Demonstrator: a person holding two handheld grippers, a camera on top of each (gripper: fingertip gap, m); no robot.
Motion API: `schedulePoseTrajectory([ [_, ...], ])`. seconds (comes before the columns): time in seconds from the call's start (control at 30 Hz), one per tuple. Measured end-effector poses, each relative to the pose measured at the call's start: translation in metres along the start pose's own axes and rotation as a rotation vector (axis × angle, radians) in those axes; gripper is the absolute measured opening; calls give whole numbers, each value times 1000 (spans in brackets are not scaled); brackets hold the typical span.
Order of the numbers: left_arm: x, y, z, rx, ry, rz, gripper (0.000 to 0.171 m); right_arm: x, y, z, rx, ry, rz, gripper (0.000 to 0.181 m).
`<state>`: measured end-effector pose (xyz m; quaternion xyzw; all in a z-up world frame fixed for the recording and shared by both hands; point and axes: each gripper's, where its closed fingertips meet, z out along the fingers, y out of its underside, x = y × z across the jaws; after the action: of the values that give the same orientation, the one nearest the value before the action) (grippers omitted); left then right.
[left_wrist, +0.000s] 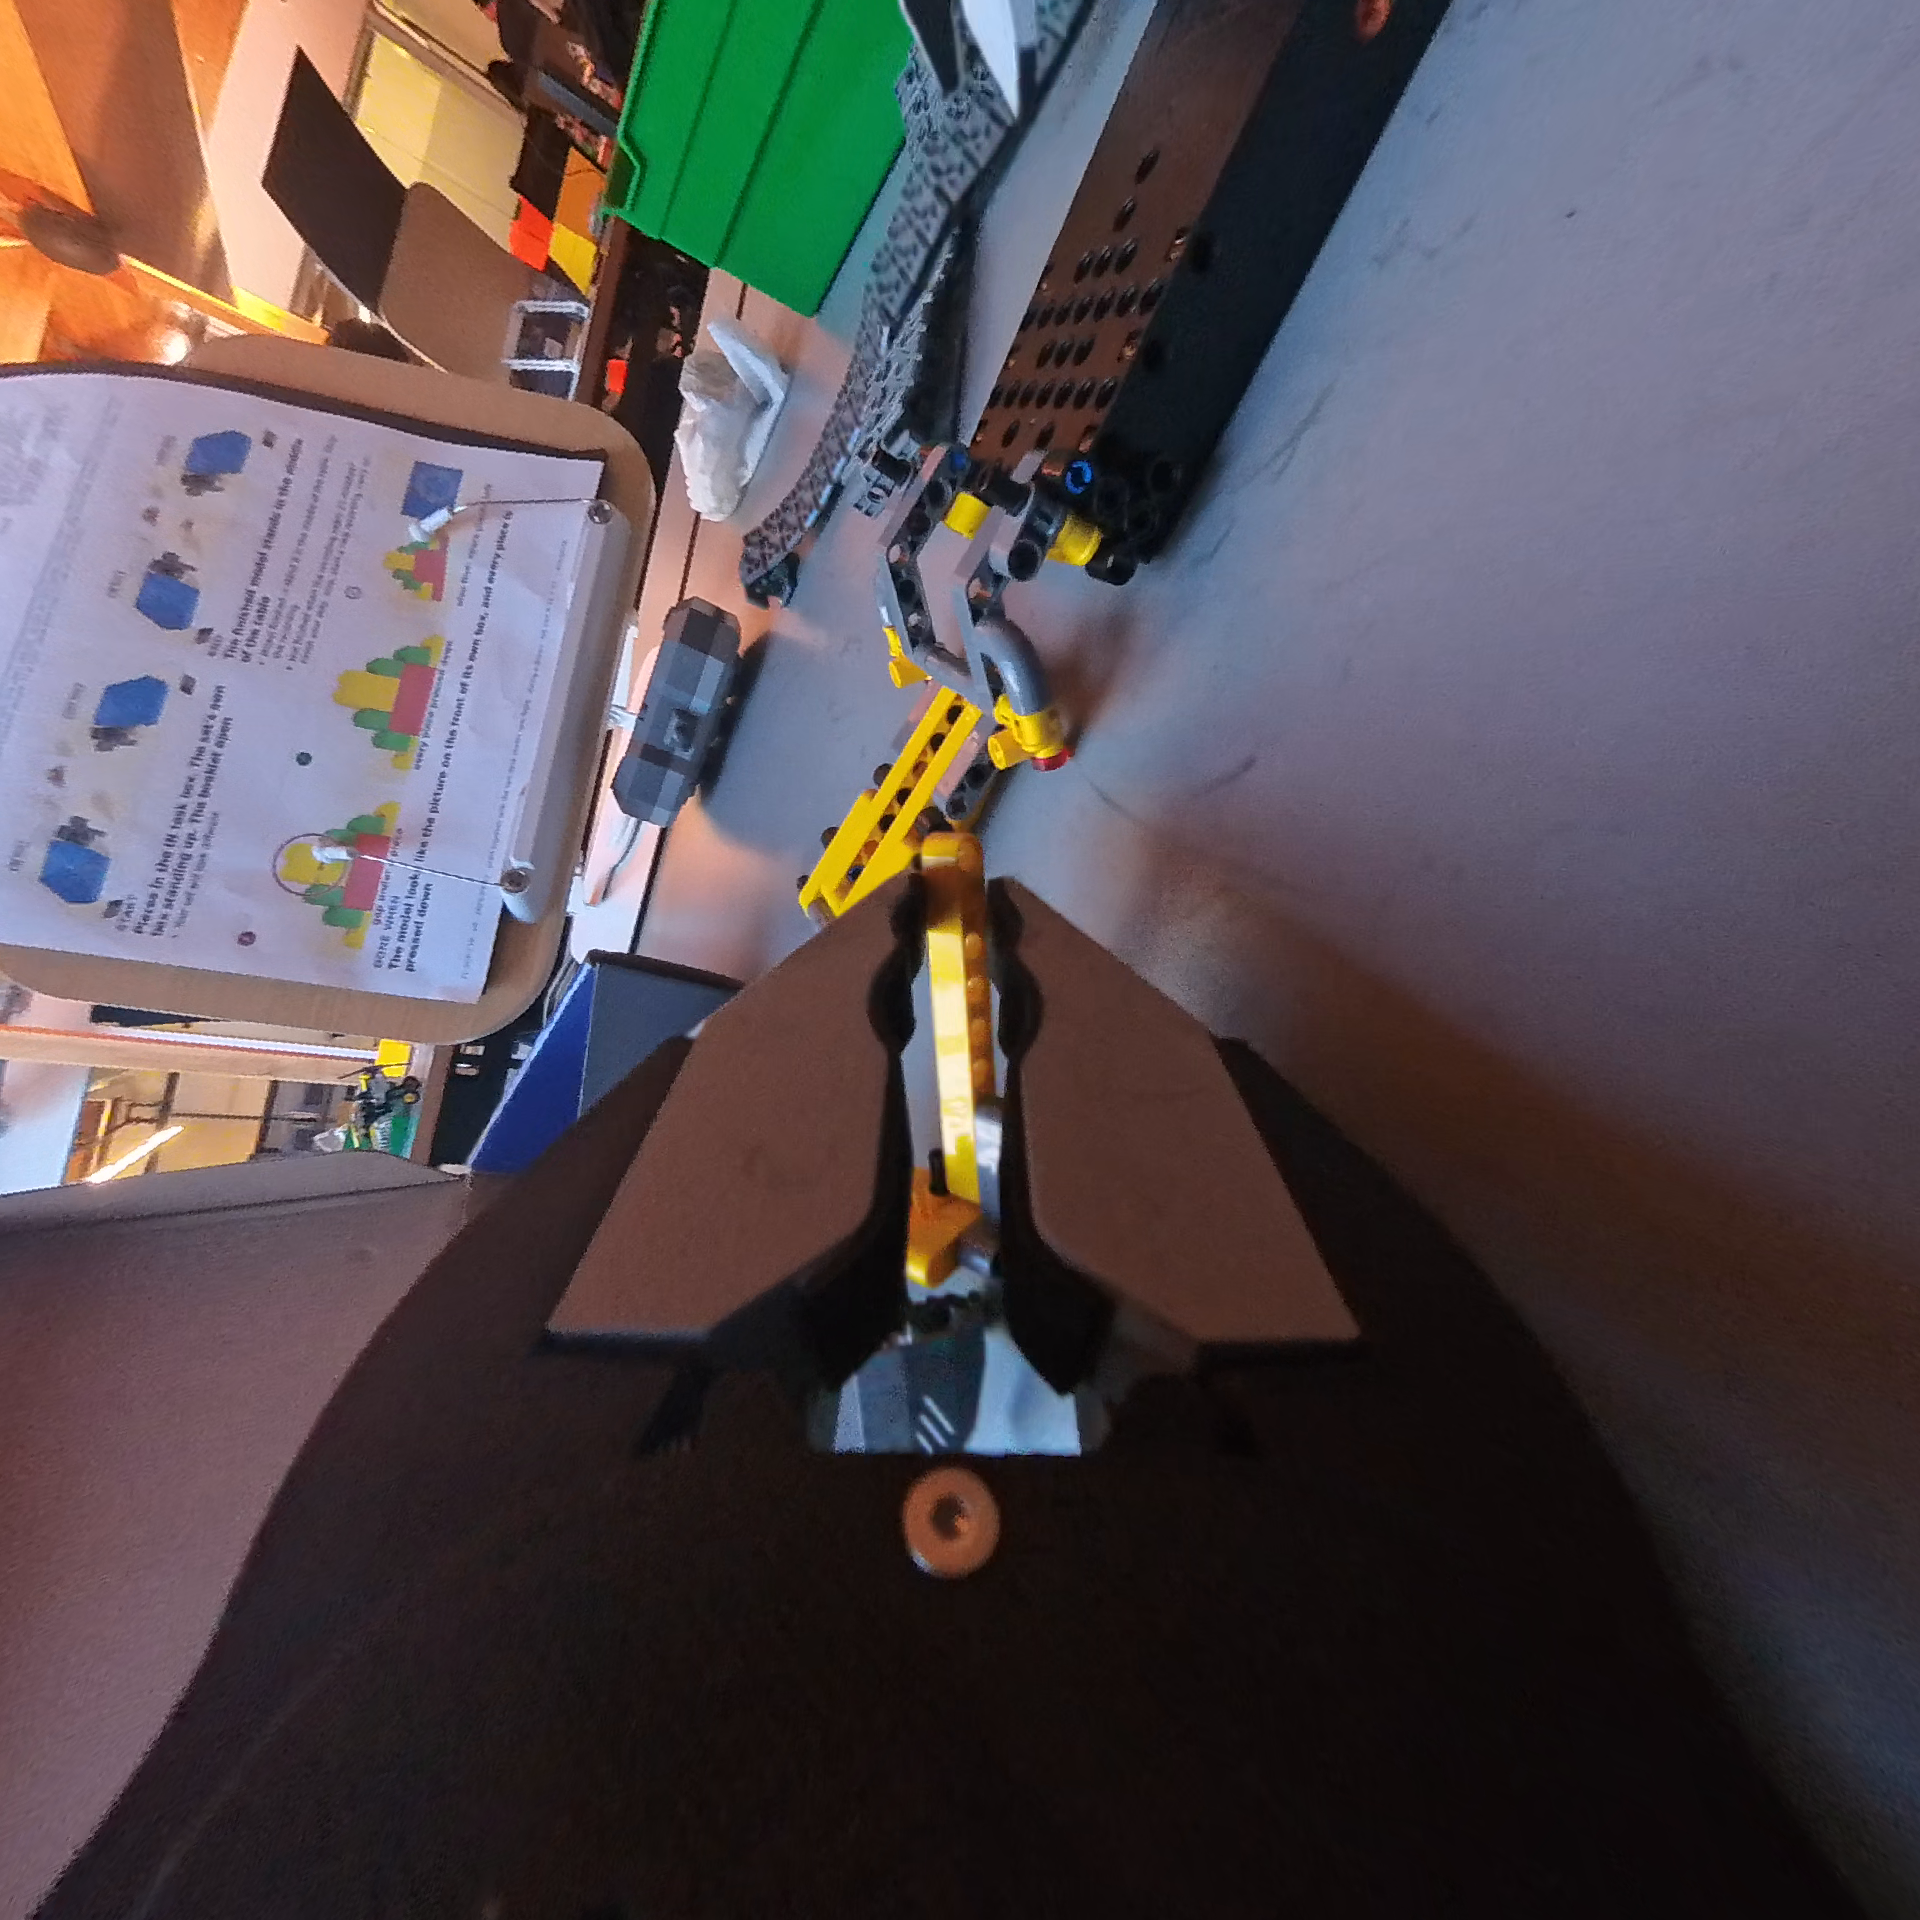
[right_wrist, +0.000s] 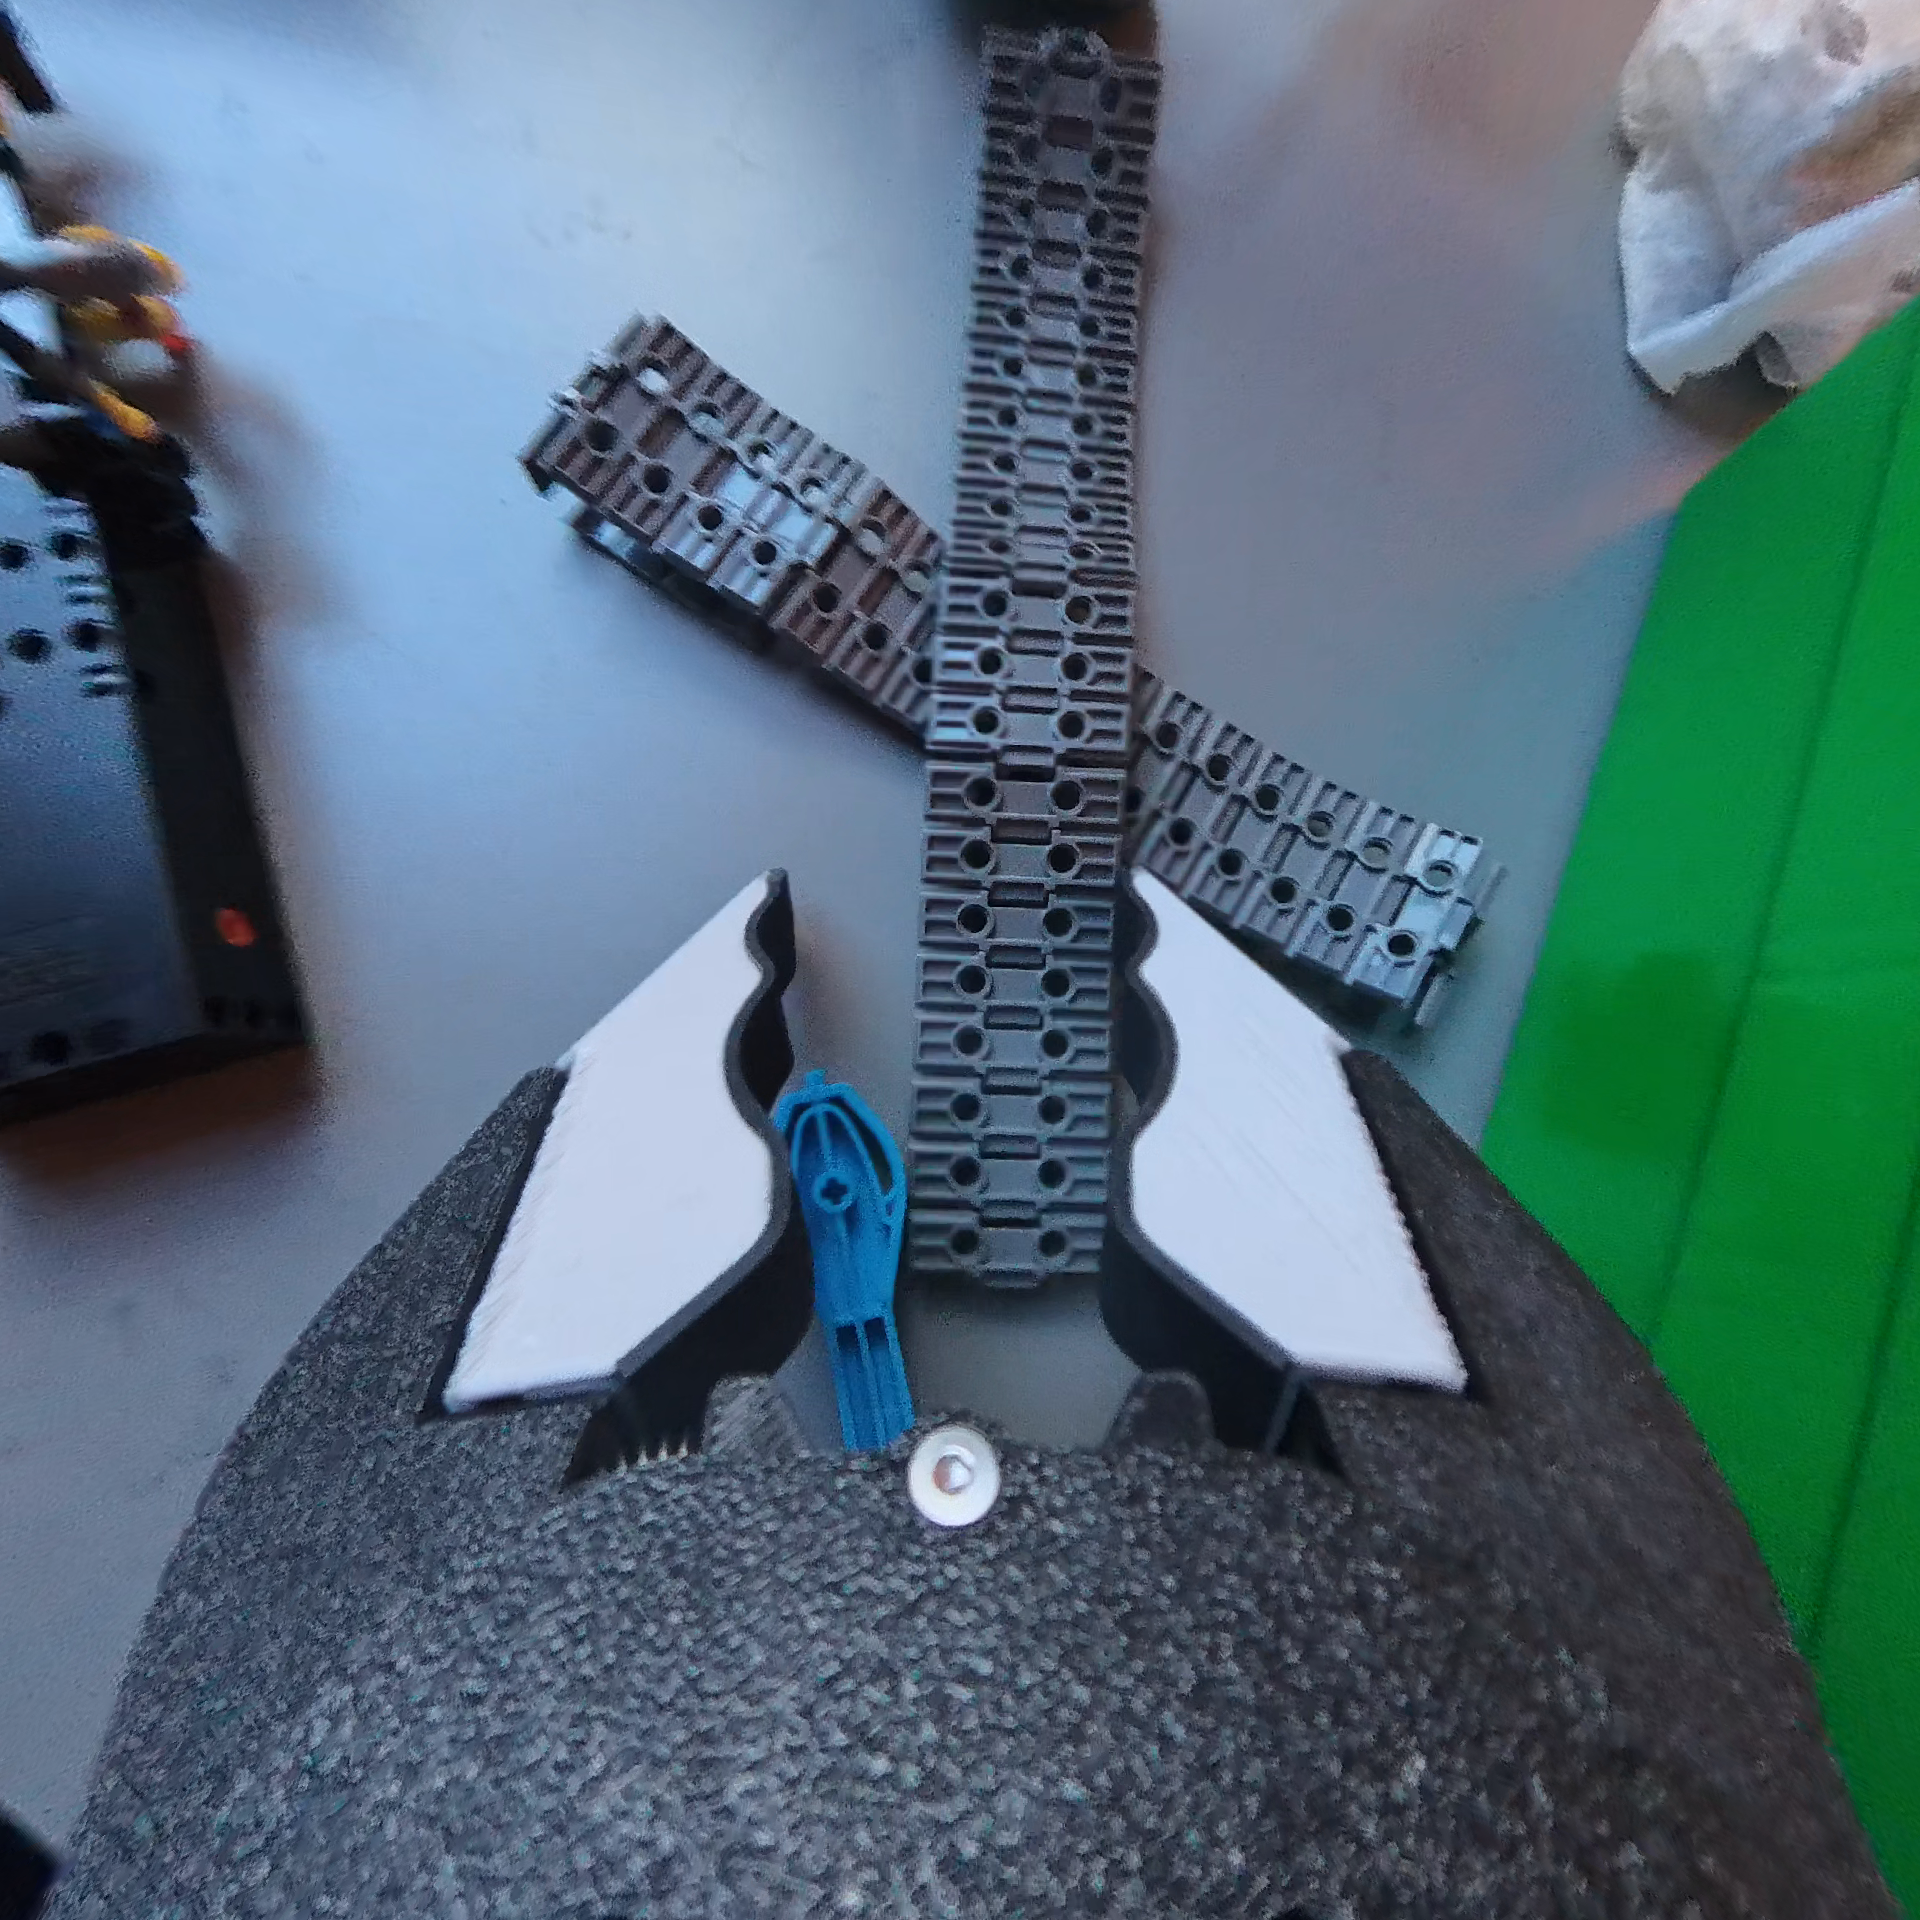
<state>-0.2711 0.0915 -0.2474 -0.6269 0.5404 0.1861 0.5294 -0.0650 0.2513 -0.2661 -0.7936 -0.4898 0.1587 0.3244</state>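
In the left wrist view my left gripper (left_wrist: 951, 909) is shut on a yellow holed beam (left_wrist: 956, 997). The beam belongs to a yellow and grey beam assembly (left_wrist: 935, 717) that lies on the grey table and reaches a black perforated block (left_wrist: 1122, 312). In the right wrist view my right gripper (right_wrist: 951, 904) is open, low over the table. A long dark grey track strip (right_wrist: 1023, 935) runs between its fingers, close to the right finger. A small blue piece (right_wrist: 847, 1236) lies beside the left finger. A second track strip (right_wrist: 727, 520) crosses under the first.
A green bin (right_wrist: 1714, 935) stands to the right of the tracks and also shows in the left wrist view (left_wrist: 758, 135). A crumpled white cloth (right_wrist: 1766, 187), the black block (right_wrist: 104, 779), a grey blocky part (left_wrist: 681, 717) and a printed sheet on a board (left_wrist: 291, 675) are nearby. My right fingertips sit around 25 cm from my left ones.
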Motion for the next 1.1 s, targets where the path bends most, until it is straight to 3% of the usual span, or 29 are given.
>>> schedulePoseTrajectory([
  [0.13, -10, -3, -6, 21, -52, -4, 10, -39, -30, -26, 137, -178, -3, 55],
  [0.27, -32, -7, -16, 69, -151, -64, 9, -58, -46, -42, 207, -239, -23, 54],
  [0.47, -54, -12, -30, 161, -215, -212, 9, -92, -70, -59, 311, -359, -60, 54],
  [0.6, -75, -16, -44, 279, -246, -428, 9, -125, -76, -72, 346, -441, -151, 54],
  [0.7, -76, -7, -44, 266, -244, -469, 10, -134, -57, -66, 222, -384, -307, 50],
  [0.8, -74, -5, -41, 252, -238, -465, 10, -137, -29, -56, 83, -369, -425, 59],
  [0.97, -71, -5, -38, 238, -229, -453, 9, -155, -5, -38, 0, -423, -451, 90],
  [1.1, -73, -3, -38, 249, -225, -471, 9, -158, -1, -8, -37, -314, -513, 89],
])
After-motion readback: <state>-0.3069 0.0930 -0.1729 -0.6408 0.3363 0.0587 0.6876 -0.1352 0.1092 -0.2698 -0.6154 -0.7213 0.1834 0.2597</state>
